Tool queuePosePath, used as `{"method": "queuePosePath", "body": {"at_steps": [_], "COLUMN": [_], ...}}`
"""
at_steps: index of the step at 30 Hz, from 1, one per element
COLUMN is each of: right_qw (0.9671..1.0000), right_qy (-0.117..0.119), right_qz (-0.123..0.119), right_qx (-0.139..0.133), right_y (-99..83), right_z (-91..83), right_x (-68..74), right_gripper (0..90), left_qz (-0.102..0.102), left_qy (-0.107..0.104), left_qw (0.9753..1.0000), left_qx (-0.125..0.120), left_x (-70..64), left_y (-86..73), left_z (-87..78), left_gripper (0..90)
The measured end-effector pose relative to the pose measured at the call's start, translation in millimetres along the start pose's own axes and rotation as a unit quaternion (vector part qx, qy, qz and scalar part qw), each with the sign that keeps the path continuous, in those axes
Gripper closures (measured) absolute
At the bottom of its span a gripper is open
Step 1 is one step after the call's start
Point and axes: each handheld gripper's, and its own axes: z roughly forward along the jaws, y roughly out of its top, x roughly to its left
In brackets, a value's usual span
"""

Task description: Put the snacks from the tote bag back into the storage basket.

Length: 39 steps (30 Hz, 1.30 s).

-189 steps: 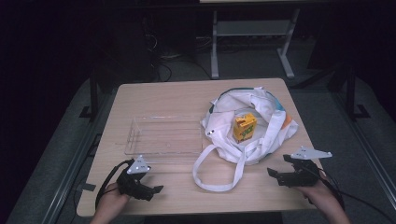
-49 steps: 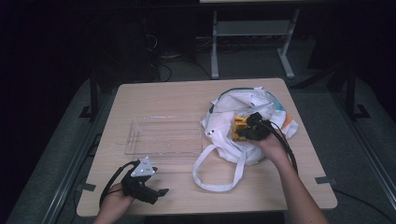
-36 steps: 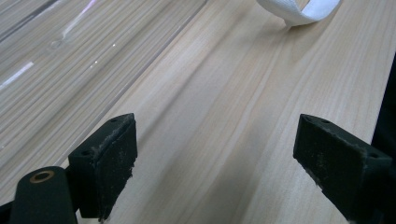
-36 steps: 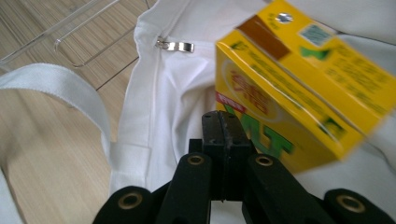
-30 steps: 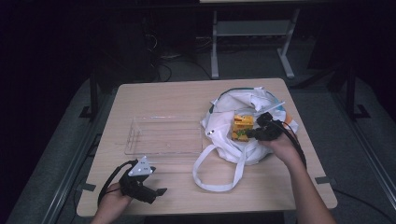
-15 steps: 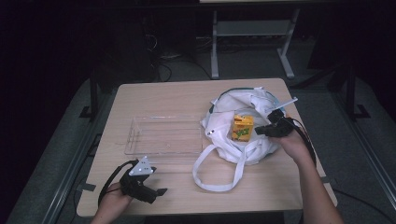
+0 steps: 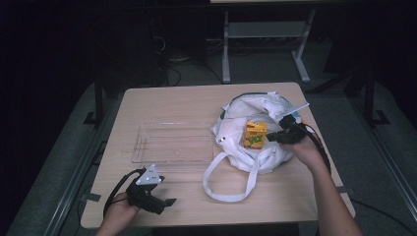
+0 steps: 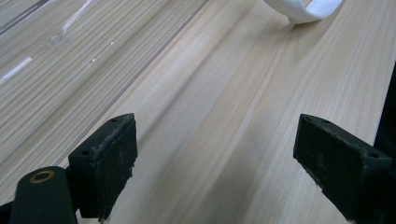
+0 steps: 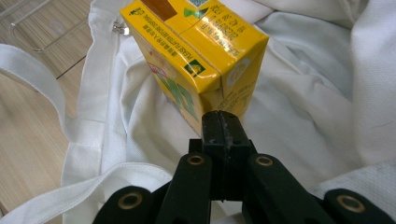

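Observation:
A yellow drink carton [image 7: 255,135] stands upright in the mouth of a white tote bag [image 7: 248,105] at the table's right side. In the right gripper view the carton [image 9: 196,60] stands close ahead, on the bag's cloth [image 9: 303,93]. My right gripper [image 7: 273,138] sits just right of the carton, its jaws shut [image 9: 223,119] with the tip at the carton's lower corner. My left gripper [image 7: 164,202] rests near the table's front left edge. Its jaws stand wide open [image 8: 233,158] over bare wood.
A clear plastic tray [image 7: 172,142] lies on the wooden table [image 7: 172,103] left of the bag; its edge [image 8: 46,56] runs beside the left gripper. The bag's strap [image 7: 221,182] loops toward the front edge. Dark floor and a metal stand lie beyond the table.
The right gripper came from the table's front right edge to the bag, tipped the carton, and now sits just right of it. The carton stands upright again. The left gripper stayed put.

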Motion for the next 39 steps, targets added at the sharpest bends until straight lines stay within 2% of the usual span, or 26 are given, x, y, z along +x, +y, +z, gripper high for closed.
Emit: {"method": "queuePosePath", "body": {"at_steps": [15,31,39], "right_qw": [0.9998,0.9992,0.9984], "right_qy": [0.022,0.031,0.043], "right_qz": [-0.002,-0.025,-0.035], "right_qx": [0.001,0.006,0.01], "right_y": [-1.0,0.1,1.2], "right_z": [-2.9,-2.0,-1.2], "right_x": [1.8,9.4,14.4], "right_gripper": [89.9,89.8,89.8], "left_qz": [0.002,0.006,0.006], "left_qy": [-0.003,-0.006,-0.007], "left_qw": [1.0,1.0,1.0], "left_qx": [0.002,0.003,0.003], "left_x": [-0.3,-0.5,-1.2], "left_y": [0.9,2.0,2.2], "left_z": [1.1,1.9,2.5], "left_gripper": [13.4,13.4,13.4]}}
